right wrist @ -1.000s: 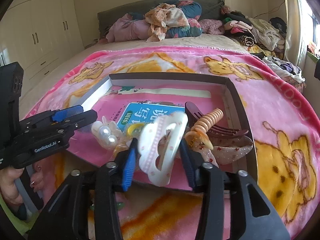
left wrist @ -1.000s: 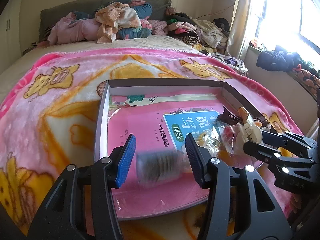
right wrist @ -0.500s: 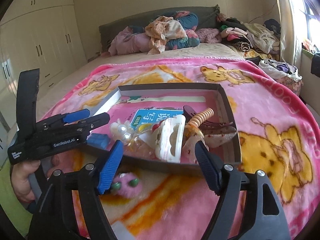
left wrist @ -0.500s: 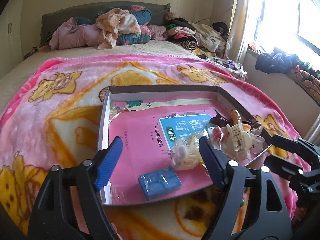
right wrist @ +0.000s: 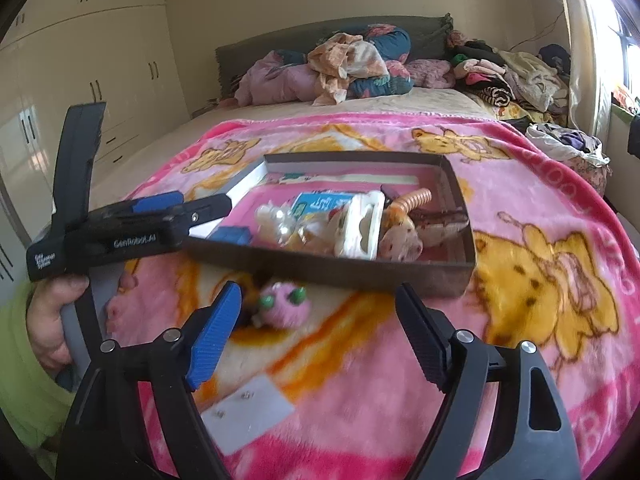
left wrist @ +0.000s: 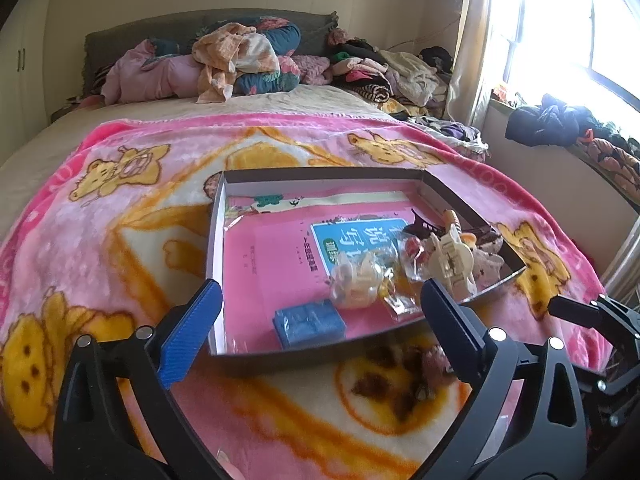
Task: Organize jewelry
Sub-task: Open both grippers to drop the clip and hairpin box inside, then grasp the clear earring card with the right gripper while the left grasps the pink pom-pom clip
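A shallow dark box (left wrist: 216, 236) (right wrist: 332, 268) lies on the pink blanket. In it are a small blue box (left wrist: 308, 322) (right wrist: 232, 236), a bag of pearl pieces (left wrist: 356, 278) (right wrist: 276, 222), a cream hair claw (left wrist: 450, 256) (right wrist: 362, 226), a brown claw (right wrist: 436, 216) and an orange coil (right wrist: 412, 200). A pink fuzzy clip with green dots (right wrist: 286, 308) and a white earring card (right wrist: 250, 410) lie on the blanket in front of the box. My left gripper (left wrist: 320, 332) (right wrist: 192, 212) is open and empty at the box's near edge. My right gripper (right wrist: 318, 340) is open and empty above the blanket.
The pink cartoon blanket (left wrist: 120, 208) covers the bed. Piled clothes and pillows (left wrist: 240, 60) lie at the headboard. A window sill with clothes (left wrist: 560, 124) is to the right, wardrobes (right wrist: 80, 92) to the left.
My left gripper let go of the blue box in the dark box and drew back. My right gripper let go of the cream claw, opened and pulled back over the blanket.
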The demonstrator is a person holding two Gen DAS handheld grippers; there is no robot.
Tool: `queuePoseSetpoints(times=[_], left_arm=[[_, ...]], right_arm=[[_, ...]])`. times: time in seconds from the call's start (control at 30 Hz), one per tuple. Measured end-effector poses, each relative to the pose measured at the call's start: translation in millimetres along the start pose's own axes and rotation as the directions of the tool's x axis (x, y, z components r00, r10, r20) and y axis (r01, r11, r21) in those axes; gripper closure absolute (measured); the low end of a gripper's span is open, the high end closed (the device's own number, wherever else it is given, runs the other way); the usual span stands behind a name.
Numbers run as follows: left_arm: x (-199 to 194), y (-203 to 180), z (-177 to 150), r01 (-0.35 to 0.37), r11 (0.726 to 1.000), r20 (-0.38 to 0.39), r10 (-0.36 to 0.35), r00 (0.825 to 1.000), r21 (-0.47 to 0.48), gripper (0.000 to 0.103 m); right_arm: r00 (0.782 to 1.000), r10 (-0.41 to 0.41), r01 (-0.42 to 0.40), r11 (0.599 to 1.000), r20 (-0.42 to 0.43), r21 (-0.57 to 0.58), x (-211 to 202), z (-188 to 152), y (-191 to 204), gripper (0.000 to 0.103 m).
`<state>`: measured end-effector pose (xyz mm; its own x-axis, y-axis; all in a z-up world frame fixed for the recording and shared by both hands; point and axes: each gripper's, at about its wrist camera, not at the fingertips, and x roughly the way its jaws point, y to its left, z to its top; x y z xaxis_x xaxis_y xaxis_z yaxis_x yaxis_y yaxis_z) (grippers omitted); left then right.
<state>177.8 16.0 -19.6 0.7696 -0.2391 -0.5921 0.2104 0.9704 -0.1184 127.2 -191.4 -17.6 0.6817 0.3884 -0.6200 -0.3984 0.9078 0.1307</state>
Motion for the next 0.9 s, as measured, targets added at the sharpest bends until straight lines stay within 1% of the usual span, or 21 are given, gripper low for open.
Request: queuePoseSetpoints(times=[0.1,0.33,0.53,0.7,0.73,0.77,0.8,0.83,0.87,0.9], left_arm=[[-4,-2,-3,-0.003,1.0,-0.007,0.003,1.0,0.007,0.012],[-9,-9,-13,0.001,1.0,-0.03,-0.001,1.0,0.028,0.012],[-10,-23,-21,0.028,0.998,-0.052,-0.025,0.998,0.056,0.012],[-8,-37,-27,0.057,0.994,-0.079,-0.049,0.996,0.097,0.012],[-7,-39,-28,0.065,0.993,-0.085,-0.057,0.995,0.101,0.012],[-6,-40,-29,0.072,0.992,-0.09,-0.062,0.994,0.103,0.012],[-4,-43,-30,0.08,0.991,-0.099,-0.07,0.993,0.109,0.012],[-3,-45,-31,0.084,0.99,-0.104,-0.072,0.992,0.115,0.012],[-2,-46,-32,0.087,0.989,-0.108,-0.075,0.991,0.118,0.013],[-1,-48,-33,0.097,0.988,-0.114,-0.084,0.99,0.12,0.013]], right_arm=[[1.0,0.011,-0.011,1.0,-0.013,-0.013,-3,-8,3,0.026],[0.996,0.05,-0.055,0.997,-0.078,-0.054,-1,-32,17,0.026],[0.989,0.068,-0.078,0.995,-0.134,-0.069,6,-49,33,0.026],[0.983,0.062,-0.073,0.996,-0.172,-0.059,16,-58,42,0.026],[0.982,0.064,-0.074,0.996,-0.18,-0.052,18,-59,43,0.028],[0.981,0.068,-0.077,0.996,-0.183,-0.043,20,-60,42,0.033],[0.98,0.072,-0.079,0.996,-0.187,-0.029,21,-61,42,0.043],[0.978,0.086,-0.09,0.996,-0.189,-0.012,23,-61,41,0.05],[0.977,0.1,-0.101,0.995,-0.189,0.0,24,-61,40,0.054],[0.976,0.11,-0.112,0.994,-0.187,0.001,24,-61,41,0.062]])
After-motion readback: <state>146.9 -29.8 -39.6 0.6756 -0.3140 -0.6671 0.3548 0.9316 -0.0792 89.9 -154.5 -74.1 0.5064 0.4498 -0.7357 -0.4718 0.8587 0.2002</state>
